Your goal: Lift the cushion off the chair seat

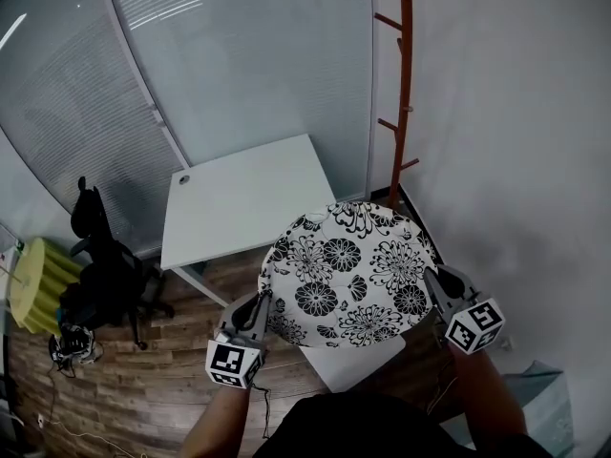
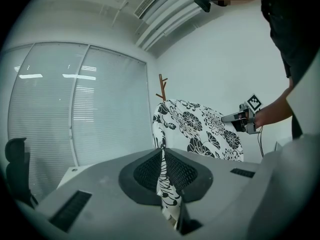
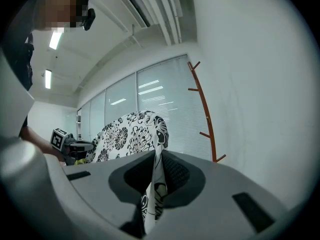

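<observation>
Cushion [image 1: 348, 275]: round, white with a black flower print, held up between the two grippers and clear of the white surface [image 1: 348, 363] seen below its near edge. In the head view it is tilted, with its patterned face turned upward.

Left gripper [image 1: 260, 305]: clenched on the cushion's left edge. In the left gripper view a fold of the printed fabric is pinched between the ribbed pads [image 2: 150, 170], and the rest of the cushion [image 2: 200, 129] is seen standing beyond the jaws.

Right gripper [image 1: 435, 282]: clenched on the cushion's right edge. In the right gripper view the fabric is likewise clamped between the jaws, and the cushion [image 3: 127, 134] rises beyond them to the left.

Each gripper is recorded in the other's view, at the cushion's far edge: right [image 2: 234, 118], left [image 3: 81, 146].

Surroundings: a white table [image 1: 239, 203] beyond the left gripper; a brown coat stand [image 1: 404, 84] beyond the right gripper, against the wall; a black office chair [image 1: 105, 270] well to the left of the left gripper.
</observation>
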A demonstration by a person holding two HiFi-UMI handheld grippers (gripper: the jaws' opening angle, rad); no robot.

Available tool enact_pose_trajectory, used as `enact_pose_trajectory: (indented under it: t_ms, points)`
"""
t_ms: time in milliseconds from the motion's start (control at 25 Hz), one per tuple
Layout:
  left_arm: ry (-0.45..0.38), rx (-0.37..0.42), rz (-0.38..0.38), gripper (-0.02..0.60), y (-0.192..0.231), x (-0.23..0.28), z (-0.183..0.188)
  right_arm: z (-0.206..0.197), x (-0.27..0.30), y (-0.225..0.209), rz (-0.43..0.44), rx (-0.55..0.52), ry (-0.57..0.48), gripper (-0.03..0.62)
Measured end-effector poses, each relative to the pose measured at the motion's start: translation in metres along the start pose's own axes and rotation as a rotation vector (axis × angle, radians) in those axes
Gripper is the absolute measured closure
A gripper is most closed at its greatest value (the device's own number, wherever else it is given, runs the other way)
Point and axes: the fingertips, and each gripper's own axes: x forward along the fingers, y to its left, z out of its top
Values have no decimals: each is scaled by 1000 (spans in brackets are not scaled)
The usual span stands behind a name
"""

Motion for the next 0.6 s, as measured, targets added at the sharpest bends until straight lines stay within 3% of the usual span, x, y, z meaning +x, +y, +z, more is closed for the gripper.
enact_pose_trajectory:
  t_ms: [600]
  points:
    - [5, 8, 7, 566, -5, -8, 13, 12, -4, 4, -1, -16, -8, 559]
